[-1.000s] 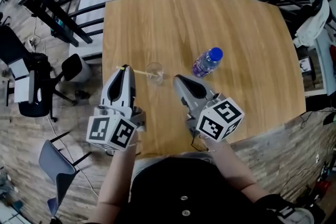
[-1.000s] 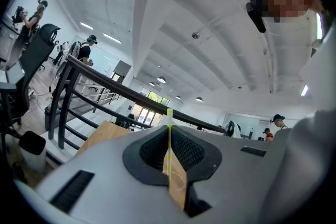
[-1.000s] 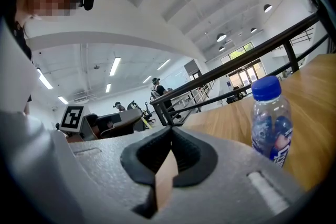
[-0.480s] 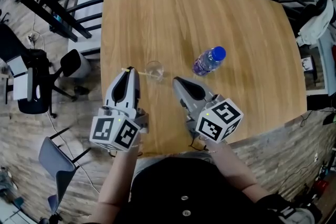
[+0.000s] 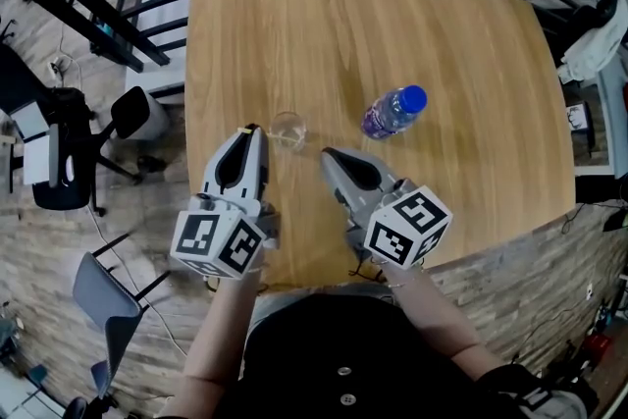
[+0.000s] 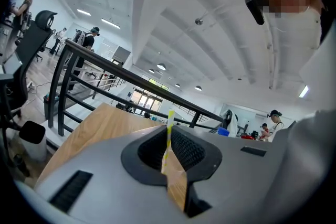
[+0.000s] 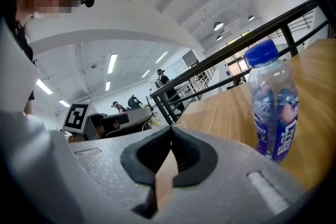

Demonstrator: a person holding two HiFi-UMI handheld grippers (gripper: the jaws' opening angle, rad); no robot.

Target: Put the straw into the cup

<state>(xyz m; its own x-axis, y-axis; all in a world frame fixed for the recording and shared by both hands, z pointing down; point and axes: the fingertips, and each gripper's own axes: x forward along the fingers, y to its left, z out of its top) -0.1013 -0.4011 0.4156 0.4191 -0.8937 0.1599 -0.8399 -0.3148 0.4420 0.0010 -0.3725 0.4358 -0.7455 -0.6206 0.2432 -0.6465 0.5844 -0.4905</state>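
Roughly halfway, by judgement. Found straw (image 6: 169,122) pinched between the pressed-together jaws of left gripper (image 6: 169,136), sticking up out of the pinch at centre of left gripper view. Counted pickup as done. Found cup (image 5: 287,129) upright on table (image 5: 412,25), left of centre in head view, just beyond left gripper's nose and touching neither gripper. Saw no straw inside cup. Left to do, as judged: line straw's free end over rim, lower it in, release. Found right gripper (image 7: 170,131) with jaws pressed together on nothing, low centre in head view, near cup and to its lower right. Noted bottle (image 5: 392,111) standing right of centre, well apart from cup, no part in task.

Hard to make out:
- Can hardly trace straw in head view, at most a faint pale line between left gripper's nose and cup. Cannot tell whether its end touches or overhangs rim.
- Cannot see cup at all in left gripper view, blocked by gripper body.
- Cannot gauge straw's full length, lower part buried in jaws.
- Cannot tell cup's contents for sure through clear wall; looks empty.
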